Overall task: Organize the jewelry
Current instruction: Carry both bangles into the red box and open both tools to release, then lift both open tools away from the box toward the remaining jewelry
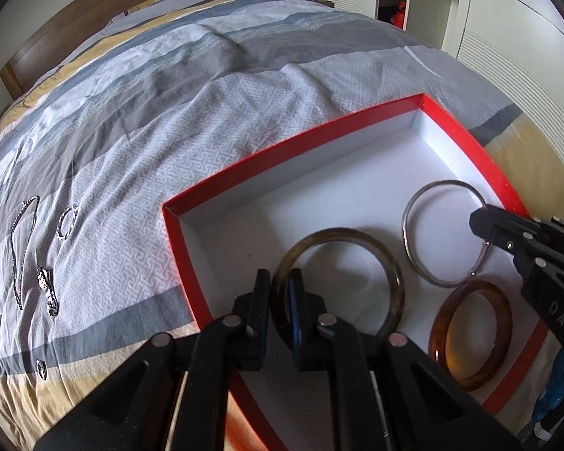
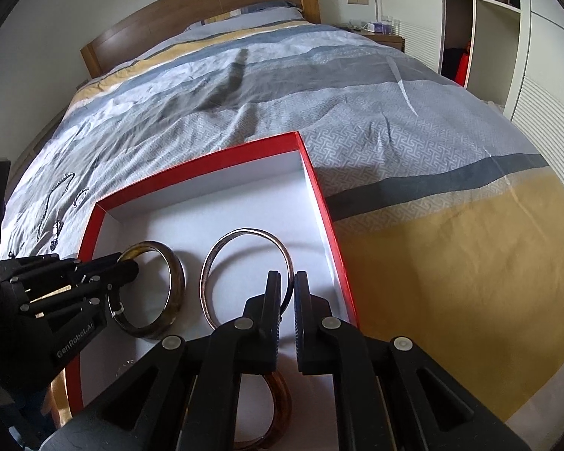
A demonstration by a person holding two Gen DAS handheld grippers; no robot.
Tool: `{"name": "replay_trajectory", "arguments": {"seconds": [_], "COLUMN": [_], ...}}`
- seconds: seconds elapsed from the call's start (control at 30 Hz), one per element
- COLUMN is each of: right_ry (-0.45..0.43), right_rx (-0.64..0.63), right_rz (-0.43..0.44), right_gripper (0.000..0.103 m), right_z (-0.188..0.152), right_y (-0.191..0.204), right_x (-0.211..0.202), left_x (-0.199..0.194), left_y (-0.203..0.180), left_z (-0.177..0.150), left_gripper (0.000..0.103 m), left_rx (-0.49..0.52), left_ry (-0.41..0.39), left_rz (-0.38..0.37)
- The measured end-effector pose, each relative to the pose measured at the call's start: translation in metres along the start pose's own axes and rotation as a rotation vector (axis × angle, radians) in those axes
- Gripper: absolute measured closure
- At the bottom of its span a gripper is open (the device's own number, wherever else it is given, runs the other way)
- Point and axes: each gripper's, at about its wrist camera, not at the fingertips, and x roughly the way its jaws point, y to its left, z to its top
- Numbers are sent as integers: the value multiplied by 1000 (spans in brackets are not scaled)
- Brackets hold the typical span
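On the bed, left gripper (image 1: 280, 282) clamps dark bangle (image 1: 387, 263); right gripper (image 2: 287, 283) clamps silver bangle (image 2: 214, 255).

Both units, the left gripper (image 1: 280, 300) and right gripper (image 2: 287, 300), are matte black plastic linkages fastened with round silver pivot pins. Fingers (image 2: 272, 293) are flat, narrow bars; one left finger carries a blue pad. White lettering marks the side housings: "GenRobot.AI" and "DAS".
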Motion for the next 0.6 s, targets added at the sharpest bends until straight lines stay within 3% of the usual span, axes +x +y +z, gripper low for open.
{"name": "replay_trajectory", "arguments": {"seconds": [0.23,0.3,0.37,0.6], "right_ry": [-1,-11,-20,-89], "right_rx": [17,20,23,42], "right_rz": [13,22,27,12], "right_gripper": [88,76,72,71], "right_z": [1,0,0,0], "right_y": [-3,-2,0,-6], "right_x": [-4,-9,-16,-67], "left_x": [-3,-6,-14,-60], "left_y": [-1,-2,-3,0], "left_z": [-1,-1,-2,-1], "left_gripper": [91,83,73,72], "left_rx": [12,11,9,5], "left_ry": [14,19,6,-47], "left_rz": [-10,-33,-34,-22]}}
